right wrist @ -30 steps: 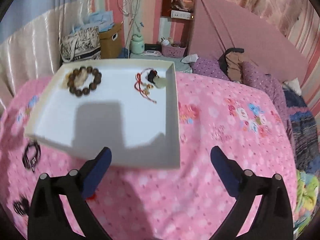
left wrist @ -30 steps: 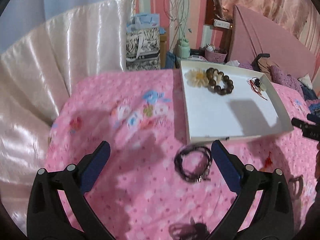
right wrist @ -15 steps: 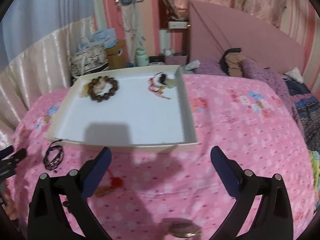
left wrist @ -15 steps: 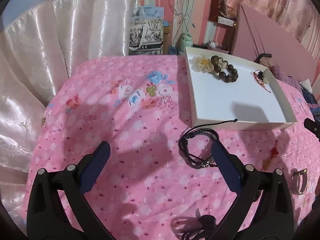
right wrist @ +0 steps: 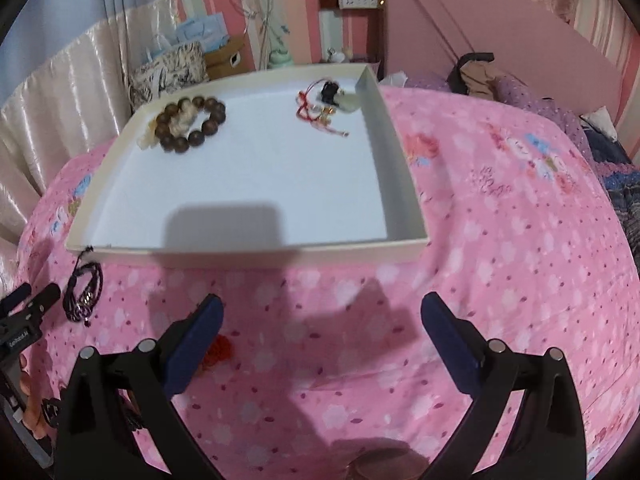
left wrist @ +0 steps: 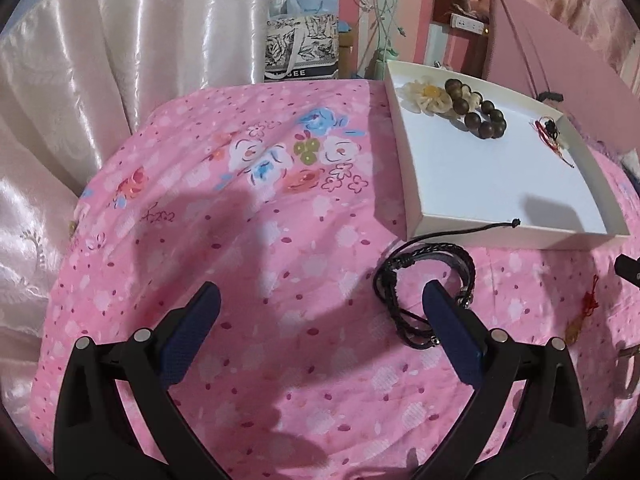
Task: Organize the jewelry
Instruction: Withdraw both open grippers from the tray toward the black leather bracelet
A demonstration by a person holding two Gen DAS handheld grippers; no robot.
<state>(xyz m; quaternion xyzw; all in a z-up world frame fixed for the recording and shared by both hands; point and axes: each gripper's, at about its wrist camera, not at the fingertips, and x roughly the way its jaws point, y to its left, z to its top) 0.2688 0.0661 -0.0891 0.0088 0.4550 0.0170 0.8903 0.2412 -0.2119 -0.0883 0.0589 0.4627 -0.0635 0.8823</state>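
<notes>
A white tray (left wrist: 416, 196) lies on the pink bedspread and also shows in the right wrist view (right wrist: 400, 152). In it lie a brown bead bracelet (left wrist: 478, 114) (right wrist: 192, 124), a cream flower piece (left wrist: 424, 96) and a red cord charm (left wrist: 550, 134) (right wrist: 322, 110). A black braided bracelet (left wrist: 428, 288) (right wrist: 82, 290) lies on the bedspread just before the tray, against the right finger of my open, empty left gripper (left wrist: 320, 310). My right gripper (right wrist: 320, 318) is open and empty, low over the bedspread before the tray. A red tassel charm (right wrist: 218, 350) (left wrist: 582, 316) lies by its left finger.
Cream satin curtain (left wrist: 100, 80) hangs at the left edge of the bed. A patterned bag (left wrist: 302, 50) and boxes stand behind the bed. A pink headboard (right wrist: 500, 36) and clothes (right wrist: 476, 72) are at the back right. More small dark jewelry lies at the near edge (right wrist: 52, 412).
My left gripper has moved forward and down toward the black braided bracelet, which now sits beside its right finger. My right gripper has lowered toward the bedspread near the red tassel.
</notes>
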